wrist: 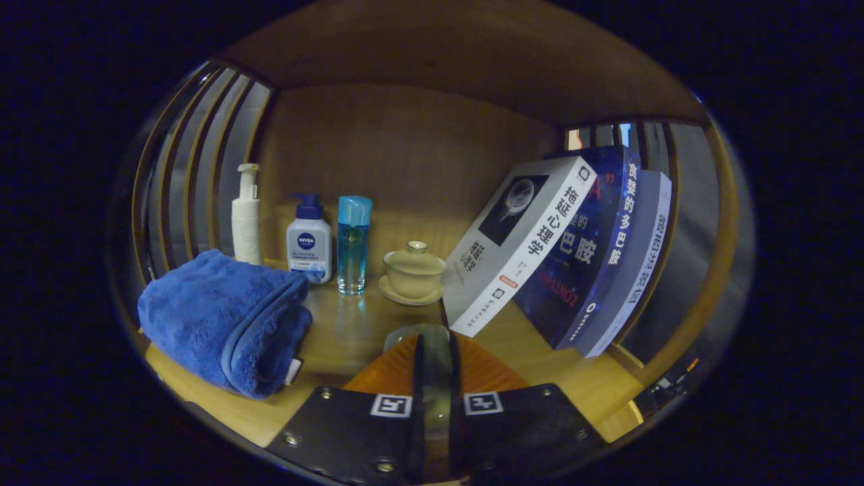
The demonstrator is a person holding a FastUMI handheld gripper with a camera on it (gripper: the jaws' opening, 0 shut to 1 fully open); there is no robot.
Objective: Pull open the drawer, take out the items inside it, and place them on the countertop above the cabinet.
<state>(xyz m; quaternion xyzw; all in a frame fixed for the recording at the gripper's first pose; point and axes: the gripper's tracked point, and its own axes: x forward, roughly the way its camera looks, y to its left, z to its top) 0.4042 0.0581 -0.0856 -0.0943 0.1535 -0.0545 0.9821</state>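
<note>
Between the jaws of the gripper (437, 378), which stand nearly closed with only a narrow gap, sits a pale greenish, translucent thing (432, 337) whose rounded top shows just past the fingertips; both fingers appear to press on its sides, though what exactly it is I cannot tell. Held this way, it seems to be an item on its way to a resting place on the wooden table (351, 337) just below and ahead. Just beyond the fingers stands a lidded tea bowl on its saucer (413, 273), and left of it a blue bottle (353, 244), a white pump bottle with a blue cap (309, 244) and a taller white pump bottle (246, 216) line up along the back panel (upright, likely to keep the front free). A folded blue towel (226, 320) lies to the left of the fingers. To the right, three books (560, 253) lean together against the slatted side, which props them up.
</note>
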